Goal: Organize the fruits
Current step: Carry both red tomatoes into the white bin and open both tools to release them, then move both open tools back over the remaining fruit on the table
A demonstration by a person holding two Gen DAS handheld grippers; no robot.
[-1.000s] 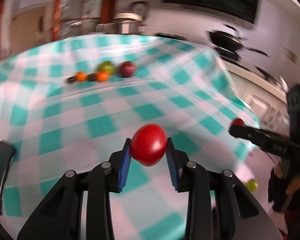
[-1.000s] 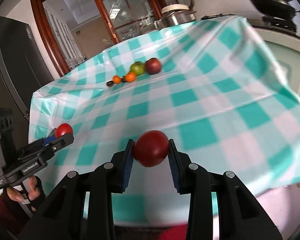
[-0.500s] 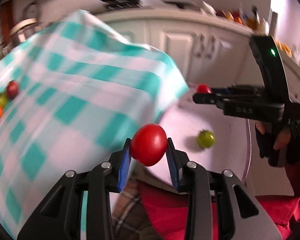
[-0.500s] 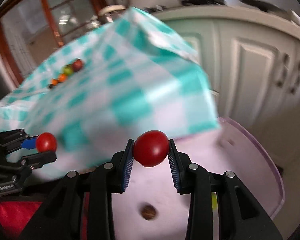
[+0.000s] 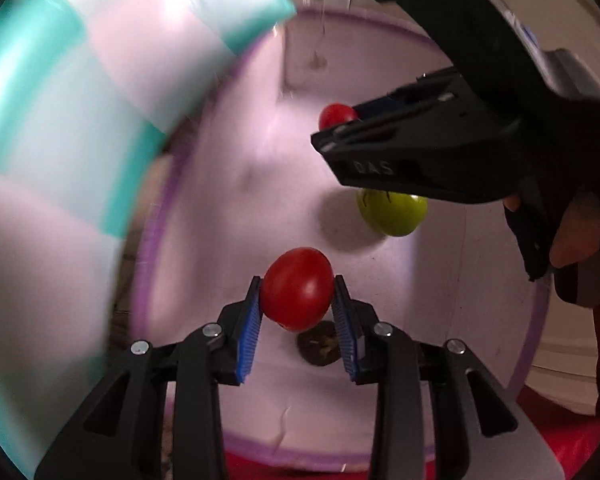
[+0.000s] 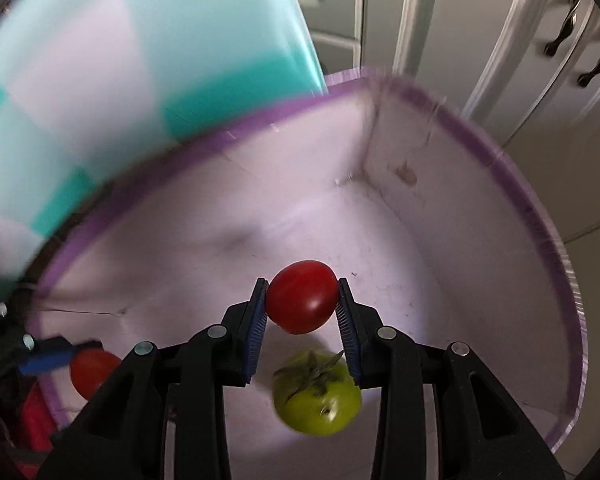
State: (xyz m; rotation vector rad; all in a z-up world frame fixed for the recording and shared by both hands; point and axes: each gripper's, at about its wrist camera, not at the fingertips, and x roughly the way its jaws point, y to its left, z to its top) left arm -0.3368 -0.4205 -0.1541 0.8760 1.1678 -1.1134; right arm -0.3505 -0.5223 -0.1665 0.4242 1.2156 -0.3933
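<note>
My left gripper is shut on a red tomato and holds it over a white bin with a purple rim. My right gripper is shut on a darker red tomato above the same bin. A green tomato lies on the bin floor; in the right wrist view it sits just below my right fingers. A small dark fruit lies on the floor under my left gripper. Each gripper shows in the other's view, the right one and the left one.
The teal and white checked tablecloth hangs over the table edge beside the bin, also in the right wrist view. White cabinet doors with dark handles stand behind the bin. A red cloth lies at the bin's near side.
Both grippers have swung off the table and down over the bin, each still holding its tomato. The green tomato and the bin floor are now much closer.
</note>
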